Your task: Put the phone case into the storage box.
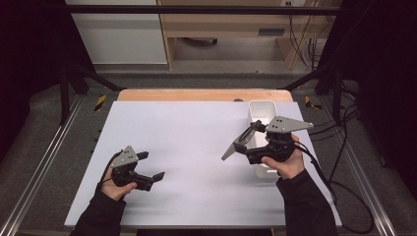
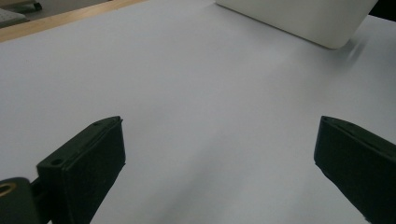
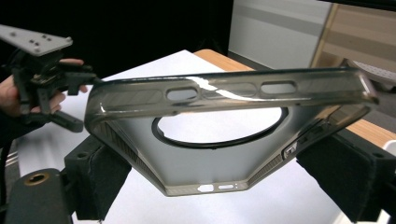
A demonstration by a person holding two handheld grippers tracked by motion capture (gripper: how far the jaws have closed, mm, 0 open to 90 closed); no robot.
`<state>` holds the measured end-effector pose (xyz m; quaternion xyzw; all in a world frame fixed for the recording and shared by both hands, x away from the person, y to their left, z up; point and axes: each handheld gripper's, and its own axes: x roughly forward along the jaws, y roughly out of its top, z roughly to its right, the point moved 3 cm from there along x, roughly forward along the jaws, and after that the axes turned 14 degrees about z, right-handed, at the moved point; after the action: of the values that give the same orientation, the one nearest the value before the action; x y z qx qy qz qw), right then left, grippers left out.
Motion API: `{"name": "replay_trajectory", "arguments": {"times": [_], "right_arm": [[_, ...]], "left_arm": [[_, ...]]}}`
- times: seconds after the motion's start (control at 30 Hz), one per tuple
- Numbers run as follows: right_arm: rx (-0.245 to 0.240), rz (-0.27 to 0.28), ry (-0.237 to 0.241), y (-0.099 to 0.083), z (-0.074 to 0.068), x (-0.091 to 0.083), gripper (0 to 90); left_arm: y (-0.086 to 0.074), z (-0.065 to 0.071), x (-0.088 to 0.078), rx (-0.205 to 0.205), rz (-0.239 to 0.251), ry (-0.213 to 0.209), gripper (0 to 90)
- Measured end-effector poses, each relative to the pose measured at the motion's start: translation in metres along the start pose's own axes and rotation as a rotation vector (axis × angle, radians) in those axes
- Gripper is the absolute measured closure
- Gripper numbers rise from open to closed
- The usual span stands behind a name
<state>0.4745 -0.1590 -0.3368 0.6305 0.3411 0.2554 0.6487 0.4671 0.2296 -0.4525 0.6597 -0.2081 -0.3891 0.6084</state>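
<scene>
Right claw (image 1: pixel 246 142) raised above the white-topped bench (image 1: pixel 196 147), near its right side, jaws closed on the two long edges of a smoky translucent grey plastic phone case (image 1: pixel 239 142). Case clear of the bench surface, held out to the left of the right hand (image 1: pixel 284 162), tilted so its far end slopes down toward the middle of the bench. Seen in the right gripper view as the same phone case (image 3: pixel 224 140), open side facing the camera, with a dark ring (image 3: pixel 217 126) in its back panel, button cut-outs along the upper rim and port openings along the lower edge; black pads (image 3: pixel 100 182) pressing its sides from left and right.

Just behind and under the right hand, a white rectangular plastic bin (image 1: pixel 262 110) standing on the right part of the bench, its near end hidden by the hand and claw. Same bin (image 2: pixel 299 21) at the top of the left gripper view, resting on the white surface.

Left claw (image 1: pixel 150 167) low over the near left part of the bench, well apart from the case, gripped by the left hand (image 1: pixel 118 184). Jaws spread wide, nothing between them but bare white bench top (image 2: pixel 210 116). Touching the surface or hovering just above it: cannot tell.

Wooden edge (image 1: pixel 196 95) of the bench showing along the far side.
</scene>
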Motion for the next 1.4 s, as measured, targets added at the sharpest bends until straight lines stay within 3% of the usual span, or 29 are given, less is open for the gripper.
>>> {"name": "replay_trajectory", "arguments": {"times": [0.83, 1.4], "right_arm": [[0.001, -0.014, -0.118, 0.026, 0.017, 0.007, 12.3], [0.005, -0.022, -0.273, 0.036, 0.039, 0.008, 12.4]], "left_arm": [[-0.006, -0.009, -0.013, -0.016, 0.022, 0.056, 0.0], [-0.007, -0.012, -0.015, -0.028, 0.024, 0.066, 0.0]]}}
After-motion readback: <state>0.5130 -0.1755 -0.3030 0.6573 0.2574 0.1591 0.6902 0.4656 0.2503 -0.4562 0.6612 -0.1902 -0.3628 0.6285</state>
